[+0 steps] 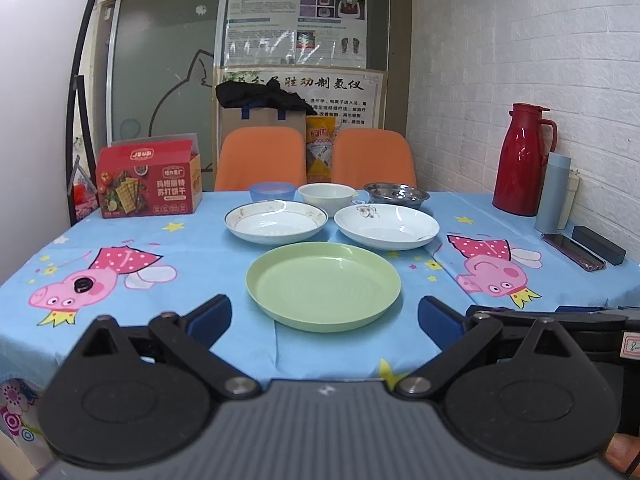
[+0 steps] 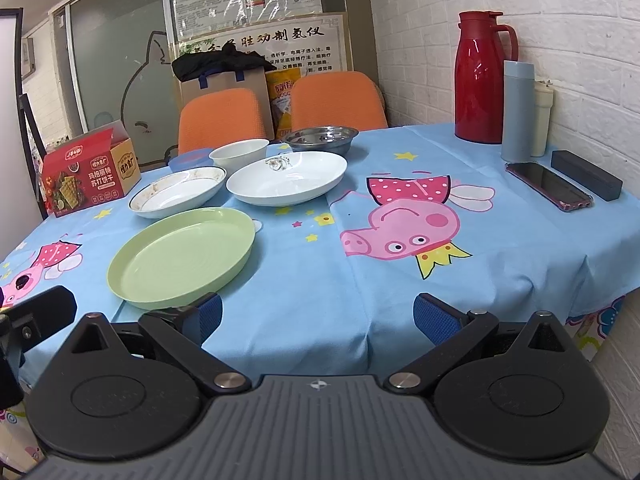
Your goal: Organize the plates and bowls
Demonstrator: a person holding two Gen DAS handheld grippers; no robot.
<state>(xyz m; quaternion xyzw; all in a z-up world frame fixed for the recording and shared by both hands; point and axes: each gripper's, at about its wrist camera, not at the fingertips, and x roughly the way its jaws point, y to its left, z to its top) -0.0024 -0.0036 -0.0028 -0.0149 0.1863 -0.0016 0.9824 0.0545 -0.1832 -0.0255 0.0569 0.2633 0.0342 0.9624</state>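
Both tools, left and right, were spread apart, empty. Round pale-green plastic plate sat nearest the desk's front edge: probably light, stiff, slick; pinch its raised rim. White ceramic plates behind looked heavier, chippable.

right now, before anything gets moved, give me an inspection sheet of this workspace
surface: table under a blue cartoon-pig tablecloth, flat, some creases.
job's things: green plate nearest; two white plates, gold-rimmed and flower-marked, behind it; blue bowl, white bowl, steel bowl in the back row. None stacked.
clutter: cracker box, red thermos, blue-grey tumbler, phone, black case.
grippers: left claw open, empty; right claw open, empty.
cables: nothing seen.
surroundings: two orange chairs, posters, white brick wall.
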